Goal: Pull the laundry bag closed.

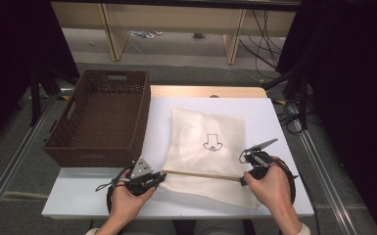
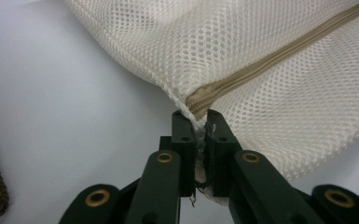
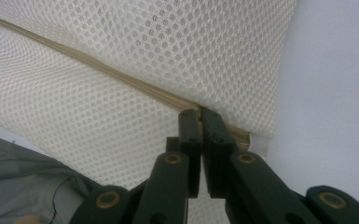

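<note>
Cream mesh laundry bag with a tan zipper lying flat on the white bench, stretched between both tongs. Left tongs pressed together on the bag's corner at the zipper's end, frayed fabric pinched between the jaws in the left gripper view. Right tongs clamped on the zipper's other end, jaws nearly touching over the tan strip. Small black drawing on the bag beyond the zipper line. Dark brown woven basket beyond the left tongs, well apart from the right tongs
</note>
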The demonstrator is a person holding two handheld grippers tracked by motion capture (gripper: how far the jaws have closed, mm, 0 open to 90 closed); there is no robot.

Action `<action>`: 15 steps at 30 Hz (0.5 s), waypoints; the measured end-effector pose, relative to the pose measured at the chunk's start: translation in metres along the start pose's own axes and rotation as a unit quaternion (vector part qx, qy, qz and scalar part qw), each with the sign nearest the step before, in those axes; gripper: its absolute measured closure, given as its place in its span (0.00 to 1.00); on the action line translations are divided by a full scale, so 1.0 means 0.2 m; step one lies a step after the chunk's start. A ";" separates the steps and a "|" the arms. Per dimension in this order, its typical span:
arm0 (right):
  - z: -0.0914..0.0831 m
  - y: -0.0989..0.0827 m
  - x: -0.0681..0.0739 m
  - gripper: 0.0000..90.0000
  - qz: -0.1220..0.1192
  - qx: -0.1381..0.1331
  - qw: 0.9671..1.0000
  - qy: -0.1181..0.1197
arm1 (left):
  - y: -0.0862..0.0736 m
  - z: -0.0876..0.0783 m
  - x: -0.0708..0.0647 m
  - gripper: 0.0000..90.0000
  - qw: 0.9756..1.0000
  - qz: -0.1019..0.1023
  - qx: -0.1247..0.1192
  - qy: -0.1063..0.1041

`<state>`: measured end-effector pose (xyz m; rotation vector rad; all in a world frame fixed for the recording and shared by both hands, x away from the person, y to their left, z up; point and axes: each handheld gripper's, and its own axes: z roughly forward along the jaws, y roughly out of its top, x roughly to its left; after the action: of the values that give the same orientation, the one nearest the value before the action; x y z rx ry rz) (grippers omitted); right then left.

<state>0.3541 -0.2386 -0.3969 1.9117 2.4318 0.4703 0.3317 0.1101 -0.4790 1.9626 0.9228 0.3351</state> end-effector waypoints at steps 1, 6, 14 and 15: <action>0.00 0.00 0.00 0.98 0.005 -0.003 1.000 0.001 | 0.00 0.00 0.00 0.93 1.000 0.001 0.000 0.000; -0.01 0.00 0.02 0.98 0.032 0.015 0.999 0.004 | 0.00 0.00 0.00 0.93 1.000 0.000 0.000 -0.001; 0.00 -0.01 -0.02 0.98 0.010 0.008 1.000 0.004 | 0.00 0.00 0.00 0.93 1.000 0.001 0.000 0.001; 0.00 -0.01 -0.02 0.98 0.014 0.008 1.000 0.003 | 0.00 0.00 0.00 0.93 1.000 0.001 -0.001 0.000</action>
<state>0.3524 -0.2425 -0.3981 1.9555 2.4230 0.4588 0.3314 0.1097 -0.4788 1.9615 0.9212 0.3375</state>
